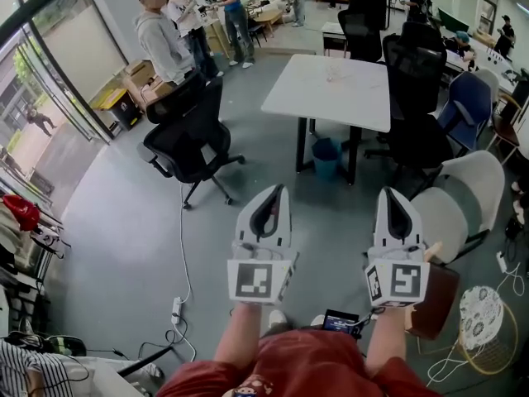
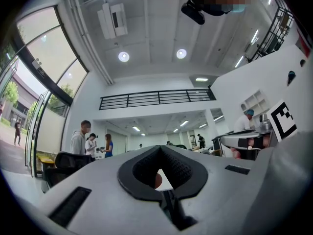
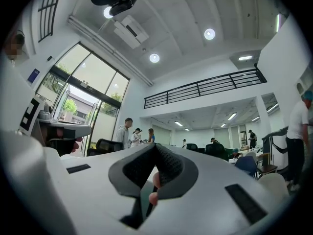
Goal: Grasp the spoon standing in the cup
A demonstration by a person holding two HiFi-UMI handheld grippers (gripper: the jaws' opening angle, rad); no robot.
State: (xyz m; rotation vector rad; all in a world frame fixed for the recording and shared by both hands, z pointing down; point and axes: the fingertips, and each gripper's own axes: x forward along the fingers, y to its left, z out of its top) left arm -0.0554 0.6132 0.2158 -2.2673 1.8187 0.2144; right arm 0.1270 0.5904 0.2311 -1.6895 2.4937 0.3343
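Observation:
No spoon and no cup shows in any view. In the head view my left gripper (image 1: 274,190) and my right gripper (image 1: 392,193) are held side by side in front of me, over grey floor, pointing ahead and slightly up. Each has its jaws meeting at the tips with nothing between them. The left gripper view looks over the shut left gripper (image 2: 159,149) at the ceiling and far wall. The right gripper view shows the shut right gripper (image 3: 155,146) against the same hall.
A white table (image 1: 331,89) stands ahead with a blue bin (image 1: 326,157) under it. A black office chair (image 1: 186,135) is left of it, more chairs (image 1: 463,197) to the right. Several people (image 1: 161,40) stand at the back left. A cable and power strip (image 1: 176,308) lie on the floor.

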